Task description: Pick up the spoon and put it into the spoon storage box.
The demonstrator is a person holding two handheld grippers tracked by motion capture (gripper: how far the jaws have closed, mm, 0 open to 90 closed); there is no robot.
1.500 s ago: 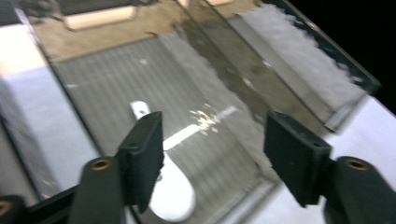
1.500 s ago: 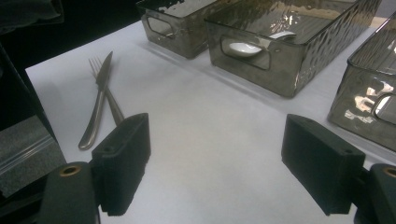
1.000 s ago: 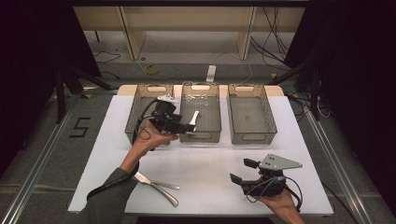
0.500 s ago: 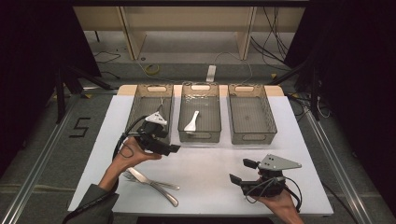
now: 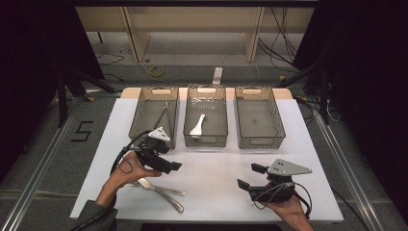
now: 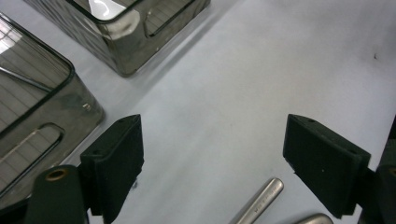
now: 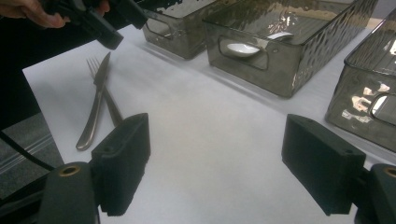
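Observation:
My left gripper (image 5: 171, 164) hovers open over the white table, just above a metal fork and knife (image 5: 159, 188) that lie crossed near the front left. In the left gripper view my jaws (image 6: 215, 140) stand wide with nothing between them, and two metal handle ends (image 6: 259, 205) show at the bottom. My right gripper (image 5: 249, 176) rests open at the front right, empty. In the right gripper view its jaws (image 7: 217, 140) frame bare table, with the fork (image 7: 95, 102) off to the left. A white spoon (image 5: 197, 126) lies in the middle bin (image 5: 206, 139).
Three smoky clear bins stand in a row at the back. The left bin (image 5: 144, 130) holds thin metal utensils and the right bin (image 5: 257, 140) looks empty. The table's front edge runs close below both hands. Cables trail from each gripper.
My left gripper has drawn back from the front of the middle bin, toward the near left and lower, ending above the fork and knife. The right gripper has stayed put.

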